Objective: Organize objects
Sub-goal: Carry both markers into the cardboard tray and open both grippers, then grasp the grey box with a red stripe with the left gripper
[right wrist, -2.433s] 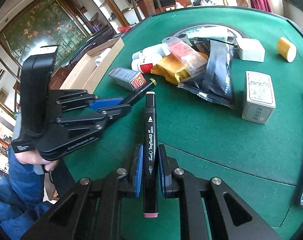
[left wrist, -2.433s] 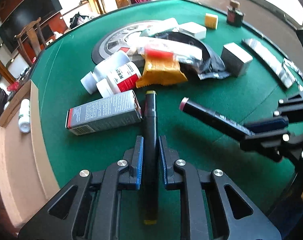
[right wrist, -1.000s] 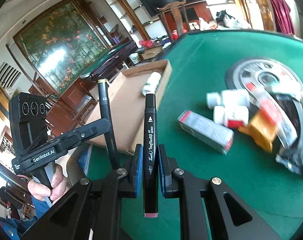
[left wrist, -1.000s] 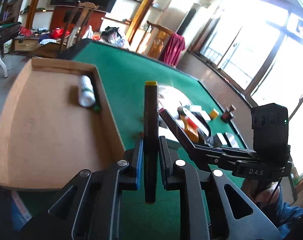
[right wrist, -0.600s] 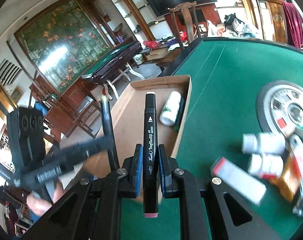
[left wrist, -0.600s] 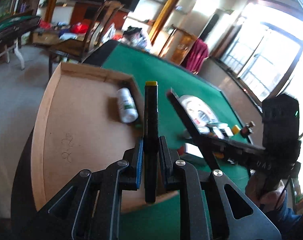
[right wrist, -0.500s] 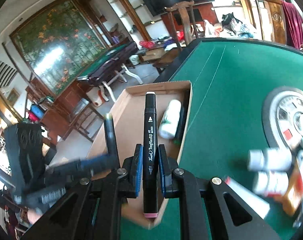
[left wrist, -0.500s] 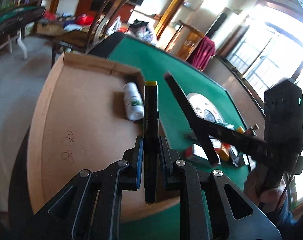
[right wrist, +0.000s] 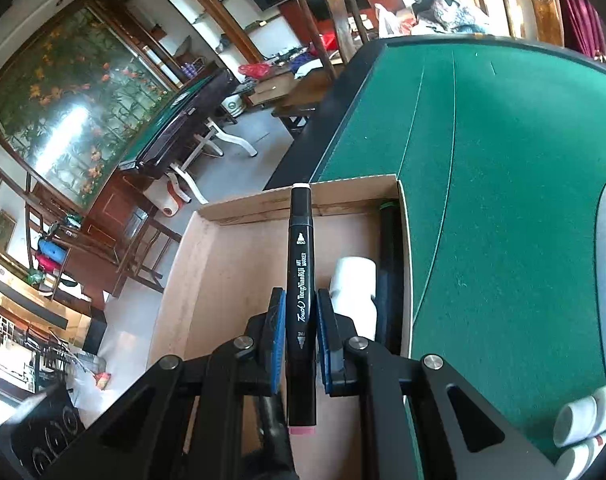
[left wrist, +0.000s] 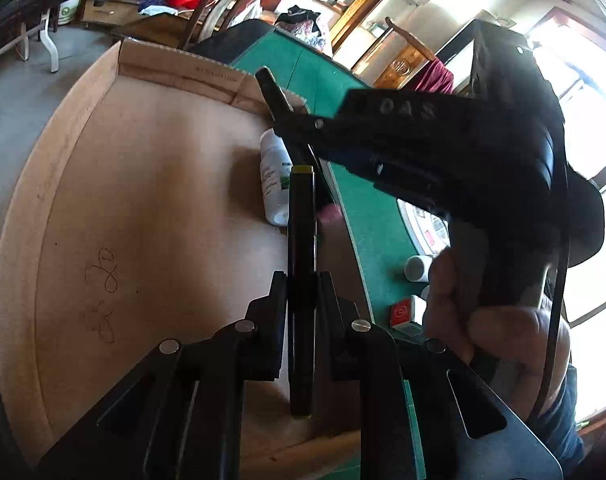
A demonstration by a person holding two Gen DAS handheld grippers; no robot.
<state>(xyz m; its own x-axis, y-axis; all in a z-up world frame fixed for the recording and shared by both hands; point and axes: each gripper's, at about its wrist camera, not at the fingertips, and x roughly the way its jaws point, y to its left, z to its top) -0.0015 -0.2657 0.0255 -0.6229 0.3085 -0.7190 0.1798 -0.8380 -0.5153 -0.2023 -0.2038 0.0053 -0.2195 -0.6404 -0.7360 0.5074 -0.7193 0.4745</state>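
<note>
Both markers hang over the cardboard box (right wrist: pixel 231 276) at the edge of the green table (right wrist: pixel 503 200); the left tongs (left wrist: pixel 301 292) are clenched on the yellow-capped marker (left wrist: pixel 301 240), the right tongs (right wrist: pixel 299 312) on the pink-ended marker (right wrist: pixel 301 264); best lowered near the floor beside the white bottle (right wrist: pixel 353 292) before release, one after the other; the barrel reads "Touch TongNianRiJi Art Marker", and "DAS" is visible on the right tool.

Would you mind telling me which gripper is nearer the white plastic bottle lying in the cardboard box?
Right. The right gripper hangs directly beside the white plastic bottle; the left gripper sits farther back.
</note>
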